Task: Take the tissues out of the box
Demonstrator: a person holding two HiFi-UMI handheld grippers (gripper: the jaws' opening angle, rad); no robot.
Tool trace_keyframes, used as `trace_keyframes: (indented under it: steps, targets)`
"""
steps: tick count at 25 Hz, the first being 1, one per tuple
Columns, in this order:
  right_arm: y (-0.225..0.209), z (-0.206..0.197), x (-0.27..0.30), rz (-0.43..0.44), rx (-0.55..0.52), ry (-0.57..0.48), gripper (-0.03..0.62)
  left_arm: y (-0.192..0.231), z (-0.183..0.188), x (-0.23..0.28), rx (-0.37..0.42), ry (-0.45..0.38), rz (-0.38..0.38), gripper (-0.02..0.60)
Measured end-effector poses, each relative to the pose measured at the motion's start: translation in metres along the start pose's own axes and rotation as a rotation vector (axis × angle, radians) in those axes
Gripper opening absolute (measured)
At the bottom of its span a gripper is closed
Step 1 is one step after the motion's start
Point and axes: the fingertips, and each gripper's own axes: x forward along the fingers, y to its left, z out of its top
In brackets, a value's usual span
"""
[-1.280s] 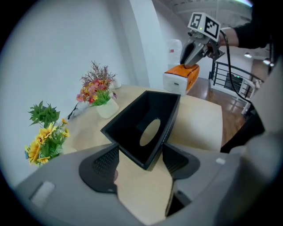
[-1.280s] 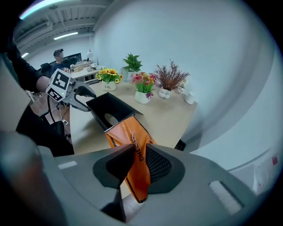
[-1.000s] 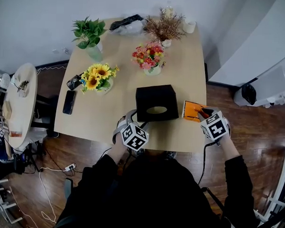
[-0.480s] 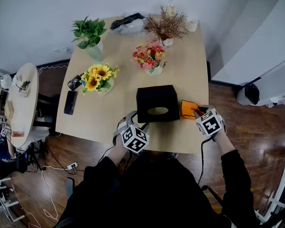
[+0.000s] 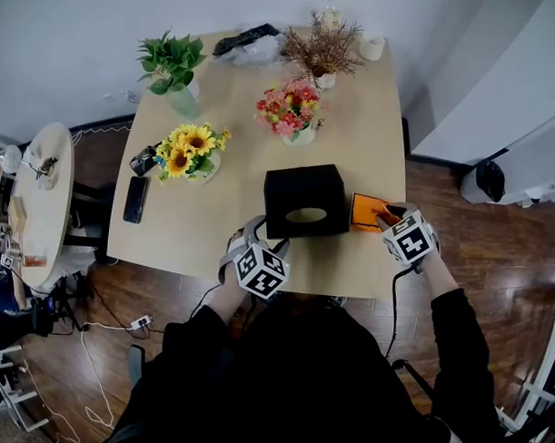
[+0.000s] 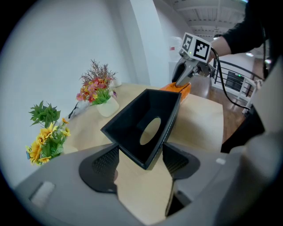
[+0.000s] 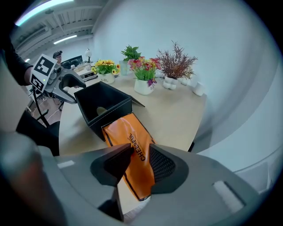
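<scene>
The orange tissue pack (image 7: 127, 137) is lying flat on the table (image 5: 213, 232), out of the black tissue box (image 5: 301, 191) and touching its open side. The right gripper (image 7: 140, 152) is opening its jaws, the pack's near end sitting between them. Left of it, the left gripper (image 6: 140, 155) is clamping the box's near corner.

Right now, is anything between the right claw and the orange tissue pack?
Nothing visible stands in the way. The orange tissue pack lies flat on the table, just outside the black box, and its near end sits between the jaws of the right claw, which are opening.
</scene>
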Motion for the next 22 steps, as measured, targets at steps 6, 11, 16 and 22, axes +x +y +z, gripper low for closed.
trace_keyframes:
  steps: [6,11,16,22]
  targets:
    - [-0.005,-0.001,-0.012,-0.022,0.013,-0.017,0.138,0.000,0.000,0.000,-0.017,-0.005,0.000,0.294]
    - [-0.006,0.007,-0.041,-0.056,0.061,-0.107,0.138,0.000,-0.002,-0.005,-0.106,-0.019,-0.028,0.295]
    - [0.001,0.018,-0.084,-0.068,0.211,-0.261,0.138,0.002,0.000,-0.024,-0.178,-0.066,-0.022,0.294]
    - [0.018,0.030,-0.131,-0.109,0.328,-0.438,0.139,0.005,0.005,-0.061,-0.249,-0.138,-0.005,0.293]
